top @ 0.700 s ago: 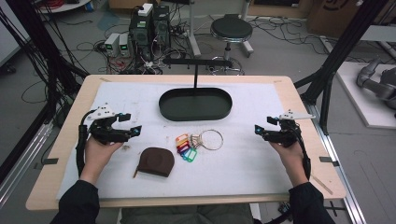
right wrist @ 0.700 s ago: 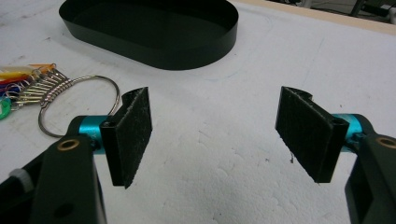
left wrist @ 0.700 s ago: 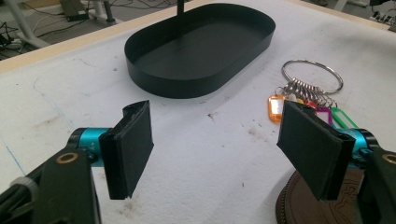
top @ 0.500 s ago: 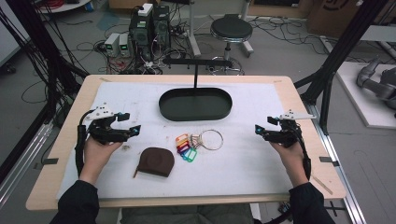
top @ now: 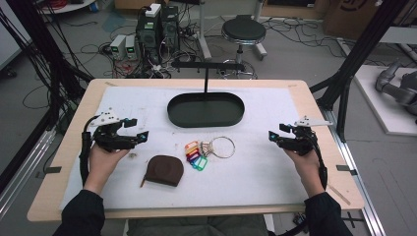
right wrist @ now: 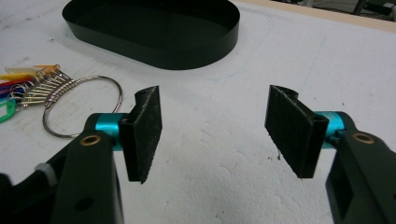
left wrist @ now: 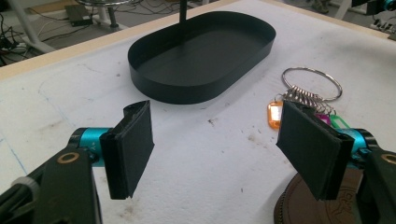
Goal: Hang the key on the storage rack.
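Claws rest at opposite desk (top: pixel 295 98) edges: left claw (top: pixel 139 131) wide, right claw (top: pixel 273 133) wide (both empty). Black oval tray (top: pixel 205 109) sits far centre; key ring (top: pixel 210 147) lies near it, brown pouch (top: pixel 164 170) nearer, left.

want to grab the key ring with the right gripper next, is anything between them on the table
Nothing visible does. The right gripper is open, and only bare white mat lies between it and the key ring. The brown pouch and black tray lie off that line.
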